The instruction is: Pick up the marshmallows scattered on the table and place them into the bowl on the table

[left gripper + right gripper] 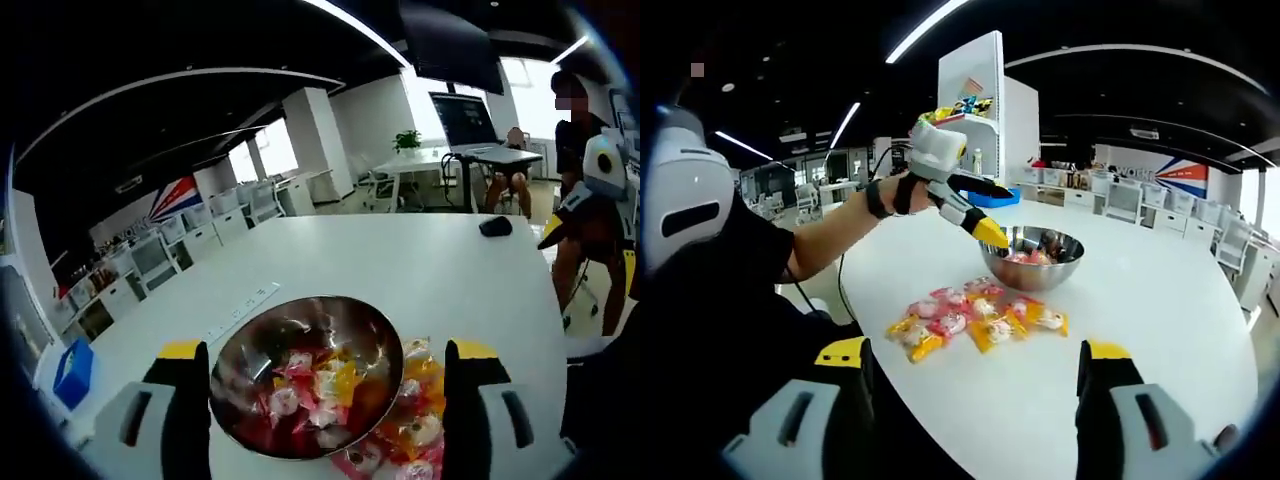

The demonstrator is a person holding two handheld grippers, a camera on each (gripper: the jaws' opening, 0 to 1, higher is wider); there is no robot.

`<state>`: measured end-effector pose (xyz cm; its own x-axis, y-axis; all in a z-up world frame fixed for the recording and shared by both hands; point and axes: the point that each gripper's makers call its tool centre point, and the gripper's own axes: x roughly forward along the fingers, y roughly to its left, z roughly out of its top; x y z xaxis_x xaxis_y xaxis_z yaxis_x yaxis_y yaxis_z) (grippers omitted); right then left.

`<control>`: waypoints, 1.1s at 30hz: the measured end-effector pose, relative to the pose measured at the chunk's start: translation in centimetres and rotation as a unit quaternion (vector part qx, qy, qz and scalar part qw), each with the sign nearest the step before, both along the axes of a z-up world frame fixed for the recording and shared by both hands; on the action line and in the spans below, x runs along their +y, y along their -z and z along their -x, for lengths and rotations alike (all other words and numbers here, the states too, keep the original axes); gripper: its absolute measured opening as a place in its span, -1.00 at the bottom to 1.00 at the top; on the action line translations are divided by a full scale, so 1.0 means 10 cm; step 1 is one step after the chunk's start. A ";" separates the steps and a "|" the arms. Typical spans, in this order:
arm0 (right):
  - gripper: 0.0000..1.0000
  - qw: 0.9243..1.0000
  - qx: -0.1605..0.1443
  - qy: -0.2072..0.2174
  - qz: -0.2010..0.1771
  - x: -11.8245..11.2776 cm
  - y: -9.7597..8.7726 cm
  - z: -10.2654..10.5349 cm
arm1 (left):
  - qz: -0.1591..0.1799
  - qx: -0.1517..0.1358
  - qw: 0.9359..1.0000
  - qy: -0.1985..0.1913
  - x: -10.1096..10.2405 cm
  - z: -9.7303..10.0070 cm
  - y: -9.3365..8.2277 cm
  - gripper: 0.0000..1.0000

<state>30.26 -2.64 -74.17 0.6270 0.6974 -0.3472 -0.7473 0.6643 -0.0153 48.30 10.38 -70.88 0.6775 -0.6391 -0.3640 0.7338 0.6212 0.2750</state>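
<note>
Marshmallows in pink, orange and yellow wrappers lie scattered on the white counter, just beside the steel bowl, which already holds several. Wrapper print is too small to read. Left claw gapes empty around the bowl; right claw stands wide open, empty.
</note>
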 end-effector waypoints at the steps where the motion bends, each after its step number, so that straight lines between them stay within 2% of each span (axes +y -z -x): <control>1: 0.59 1.000 0.000 0.000 -0.001 0.00 0.00 0.00 | -0.001 -0.003 1.000 0.002 0.05 -0.01 -0.03 0.91; 8: 0.59 1.000 0.000 -0.001 -0.004 0.00 0.00 -0.02 | 0.007 -0.024 1.000 0.010 0.44 0.52 -0.20 0.91; 12: 0.59 1.000 0.000 -0.003 -0.004 0.03 0.01 -0.01 | 0.007 -0.028 1.000 0.005 0.63 0.76 -0.18 0.91; 17: 0.59 1.000 -0.002 -0.008 -0.006 0.09 0.01 0.01 | -0.003 -0.022 1.000 -0.005 0.93 1.14 -0.05 0.91; 21: 0.59 1.000 -0.001 -0.012 -0.005 0.13 0.01 0.03 | -0.017 -0.032 0.999 -0.036 1.16 1.40 0.03 0.91; 23: 0.59 1.000 0.000 -0.013 -0.003 0.14 0.02 0.03 | -0.019 -0.025 0.998 -0.045 1.23 1.50 0.09 0.91; 27: 0.59 1.000 -0.001 -0.013 -0.003 0.17 0.00 0.02 | -0.018 -0.023 0.998 -0.053 1.31 1.61 0.19 0.91; 30: 0.59 1.000 -0.007 -0.014 -0.005 0.21 -0.04 0.03 | -0.001 0.005 0.998 -0.064 1.36 1.64 0.33 0.91; 33: 0.59 1.000 -0.007 -0.020 -0.005 0.25 -0.03 0.06 | -0.031 0.016 0.996 -0.087 1.47 1.66 0.50 0.91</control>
